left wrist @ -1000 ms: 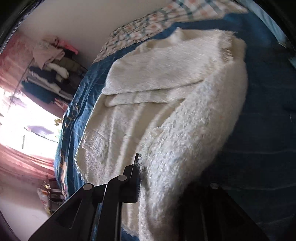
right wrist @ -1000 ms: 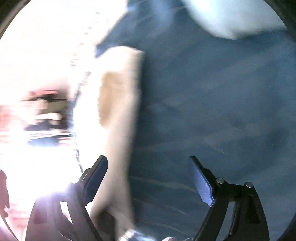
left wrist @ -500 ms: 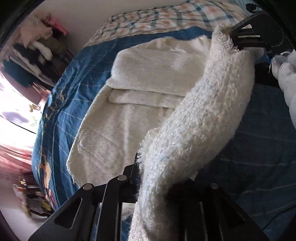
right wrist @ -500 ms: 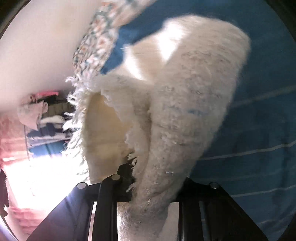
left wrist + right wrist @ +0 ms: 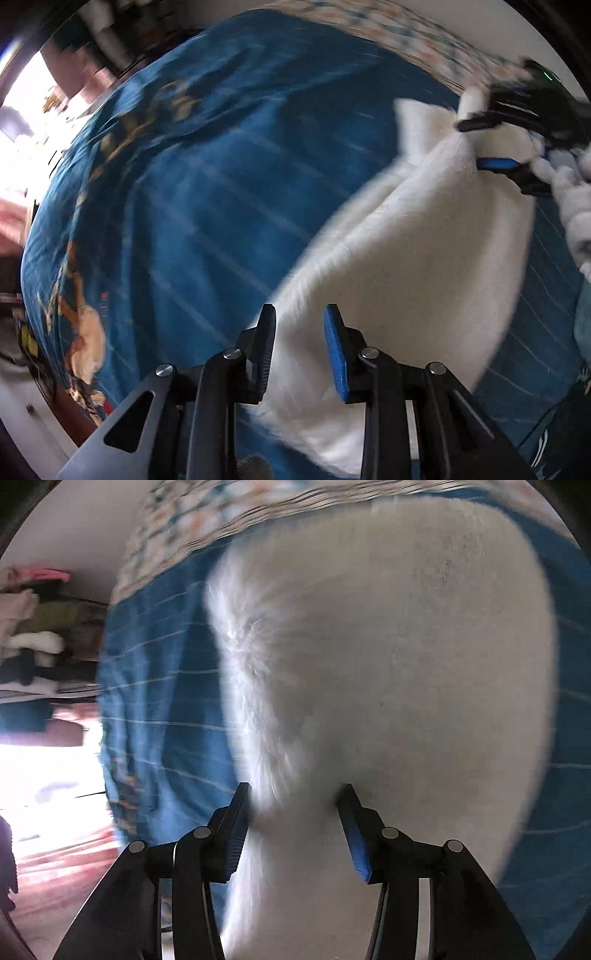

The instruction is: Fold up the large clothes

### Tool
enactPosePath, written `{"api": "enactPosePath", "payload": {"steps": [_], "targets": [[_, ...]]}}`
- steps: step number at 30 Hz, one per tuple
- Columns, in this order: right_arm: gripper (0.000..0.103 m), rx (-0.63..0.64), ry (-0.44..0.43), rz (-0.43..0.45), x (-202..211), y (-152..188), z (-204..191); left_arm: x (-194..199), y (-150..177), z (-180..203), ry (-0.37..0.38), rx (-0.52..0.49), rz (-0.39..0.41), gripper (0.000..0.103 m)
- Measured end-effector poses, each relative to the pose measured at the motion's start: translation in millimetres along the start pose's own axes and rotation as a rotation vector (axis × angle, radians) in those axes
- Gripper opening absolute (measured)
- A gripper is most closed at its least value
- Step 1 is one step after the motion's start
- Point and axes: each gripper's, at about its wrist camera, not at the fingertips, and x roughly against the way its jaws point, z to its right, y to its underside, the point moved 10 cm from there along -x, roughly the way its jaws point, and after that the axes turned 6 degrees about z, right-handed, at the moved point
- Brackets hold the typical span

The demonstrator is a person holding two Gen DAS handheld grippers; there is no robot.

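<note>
A large fluffy white garment [image 5: 424,258] lies folded on the blue striped bedspread [image 5: 221,184]. My left gripper [image 5: 300,321] is open, with its fingers either side of the garment's near corner, which lies loose between them. My right gripper [image 5: 294,797] is open too, its fingers astride the garment's edge [image 5: 388,646]. The right gripper also shows in the left wrist view [image 5: 491,142] at the garment's far corner, held by a white-gloved hand [image 5: 569,206]. Both views are blurred by motion.
A checked pillow or sheet [image 5: 207,520] lies along the head of the bed by the white wall. A rack of clothes [image 5: 33,627] stands at the left, beside a bright window. The bed's near edge [image 5: 66,369] drops to the floor at the left.
Both grippers were shut on the garment's edge and carried it across the bed. Now both have opened and let go, and the garment lies folded over.
</note>
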Motion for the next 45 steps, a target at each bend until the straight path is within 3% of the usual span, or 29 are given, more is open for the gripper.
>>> {"api": "enactPosePath", "payload": {"steps": [2,3,6,8,13,15,16,17,18,22,25,27,28,29,35,36,39,42,45], "targets": [[0.051,0.002,-0.092,0.005,1,1,-13,0,3,-28,0.009,0.048,-0.003,0.038],[0.054,0.004,-0.106,0.007,6,2,-14,-1,6,-38,0.02,0.072,-0.011,0.047],[0.065,-0.002,-0.085,0.058,25,5,2,-6,11,-43,0.121,0.122,-0.03,0.059],[0.065,-0.01,-0.031,0.091,50,16,36,-14,12,-33,0.178,0.11,-0.033,0.059],[0.065,-0.101,0.059,0.096,70,49,123,-55,3,0,0.224,0.066,-0.062,0.059],[0.065,-0.163,0.069,0.093,72,59,155,-77,2,10,0.175,0.015,-0.079,0.056],[0.065,-0.189,0.068,0.092,74,63,170,-85,3,13,0.143,-0.02,-0.069,0.045],[0.065,-0.207,0.076,0.094,73,64,181,-86,3,15,0.14,-0.029,-0.041,0.023],[0.065,-0.215,0.077,0.099,69,64,186,-83,2,13,0.138,-0.023,-0.013,0.018],[0.065,-0.196,0.041,0.126,60,51,197,-42,8,-3,0.144,-0.007,0.084,0.014],[0.066,-0.186,-0.001,0.137,48,32,196,-21,20,-13,0.143,0.01,0.088,0.014],[0.073,-0.172,-0.048,0.133,35,18,190,-24,30,-18,0.12,0.024,0.067,0.014],[0.081,-0.167,-0.079,0.13,26,10,185,-29,35,-20,0.11,0.033,0.056,0.014],[0.083,-0.166,-0.11,0.124,19,0,184,-35,38,-23,0.101,0.052,0.045,0.014],[0.086,-0.239,-0.376,0.063,-39,-51,161,-51,34,-30,0.1,0.082,0.019,0.014],[0.084,-0.239,-0.38,0.073,-45,-54,158,-52,31,-32,0.104,0.085,0.018,0.014],[0.045,-0.27,-0.372,0.124,-43,-50,153,-52,24,-36,0.109,0.078,0.007,0.014],[0.041,-0.434,-0.438,0.208,-9,-22,161,-46,18,-42,0.128,0.016,-0.009,0.014],[0.041,-0.588,-0.433,0.267,31,36,184,-38,12,-43,0.154,-0.073,-0.029,0.015]]}}
